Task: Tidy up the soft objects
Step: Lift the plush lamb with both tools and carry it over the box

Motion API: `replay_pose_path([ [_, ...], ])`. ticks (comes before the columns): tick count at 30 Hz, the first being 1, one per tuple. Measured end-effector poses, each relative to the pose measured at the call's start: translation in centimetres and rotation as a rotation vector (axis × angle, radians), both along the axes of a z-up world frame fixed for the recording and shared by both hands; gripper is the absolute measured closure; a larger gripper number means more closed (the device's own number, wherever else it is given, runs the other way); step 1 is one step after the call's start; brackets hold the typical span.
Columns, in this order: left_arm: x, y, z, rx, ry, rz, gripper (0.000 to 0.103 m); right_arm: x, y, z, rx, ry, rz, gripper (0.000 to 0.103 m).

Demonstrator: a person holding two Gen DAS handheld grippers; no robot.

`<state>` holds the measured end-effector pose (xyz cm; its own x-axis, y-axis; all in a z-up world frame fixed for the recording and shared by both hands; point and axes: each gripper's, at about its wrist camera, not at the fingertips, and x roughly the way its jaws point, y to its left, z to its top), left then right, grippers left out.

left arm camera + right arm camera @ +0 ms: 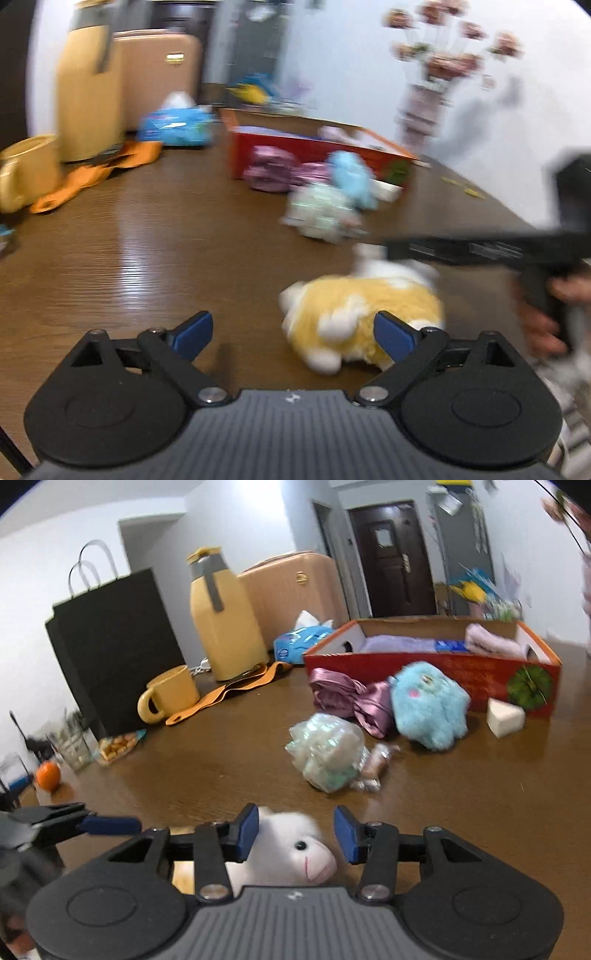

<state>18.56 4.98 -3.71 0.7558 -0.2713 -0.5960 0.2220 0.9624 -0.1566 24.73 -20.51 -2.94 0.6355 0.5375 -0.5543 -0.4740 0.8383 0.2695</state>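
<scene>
Right hand-held gripper (pixel 293 834) noted about half open, blue pads standing to either side of the white head of the yellow-and-white plush toy (pixel 291 849), no firm pinch evident; left hand-held gripper (pixel 293 334) wide open, empty, toy lying on the worktop (pixel 147 236) at about 1 o'clock of it. Step judged as pickup of this toy, not yet secured. Next move calls for closing squarely on the head or body, then lifting and carrying toward the red box (pixel 461 672) at 1 o'clock, clear of the blue plush (pixel 428 705).
</scene>
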Motion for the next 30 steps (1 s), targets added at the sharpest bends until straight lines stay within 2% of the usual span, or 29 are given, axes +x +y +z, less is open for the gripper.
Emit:
replay_pose_path([
  [4,2.5,0.7,-0.5,0.003,0.043,0.158,0.012,-2.0,-1.5,-0.1,0.027,0.038,-0.031,0.058],
  [7,3.0,1.2,-0.1,-0.057,0.039,0.208,0.015,-3.4,-2.1,0.0,0.041,0.04,-0.061,0.058],
  [11,2.9,2.5,1.5,-0.217,0.032,0.163,0.015,-5.0,-4.1,1.1,0.103,0.024,-0.126,0.058],
  [14,2.9,1.8,2.0,-0.317,0.068,0.058,0.015,-5.8,-4.8,1.0,0.181,0.065,-0.066,0.054],
  [16,3.7,0.4,1.6,-0.294,0.112,0.036,0.016,-6.2,-4.3,0.4,0.189,0.088,-0.04,0.051],
  [17,4.0,-0.2,1.3,-0.276,0.134,0.037,0.019,-6.2,-4.0,-0.1,0.184,0.097,-0.048,0.05],
  [19,4.3,-0.7,0.8,-0.292,0.162,0.033,0.028,-5.9,-3.7,-1.1,0.196,0.136,-0.12,0.049],
  [20,4.3,-0.7,0.6,-0.32,0.174,0.03,0.037,-5.6,-3.8,-1.8,0.226,0.169,-0.153,0.05],
  [21,4.3,-0.5,0.5,-0.353,0.186,0.021,0.042,-5.4,-4.1,-2.3,0.273,0.199,-0.168,0.053],
  [22,4.1,-0.5,0.4,-0.377,0.194,0.012,0.051,-5.2,-4.3,-2.9,0.334,0.229,-0.177,0.062],
  [23,4.1,-0.4,0.4,-0.391,0.199,0.007,0.055,-5.1,-4.5,-3.2,0.377,0.25,-0.17,0.065],
  [25,4.2,-0.3,0.3,-0.399,0.198,0.006,0.058,-4.9,-4.5,-3.5,0.415,0.272,-0.176,0.067],
  [27,4.2,-0.3,0.5,-0.404,0.186,0.01,0.06,-4.7,-4.2,-3.5,0.412,0.268,-0.17,0.068],
  [30,4.7,-0.3,2.1,-0.451,0.124,0.017,0.061,-3.9,-4.4,-2.5,0.424,0.239,-0.15,0.07],
])
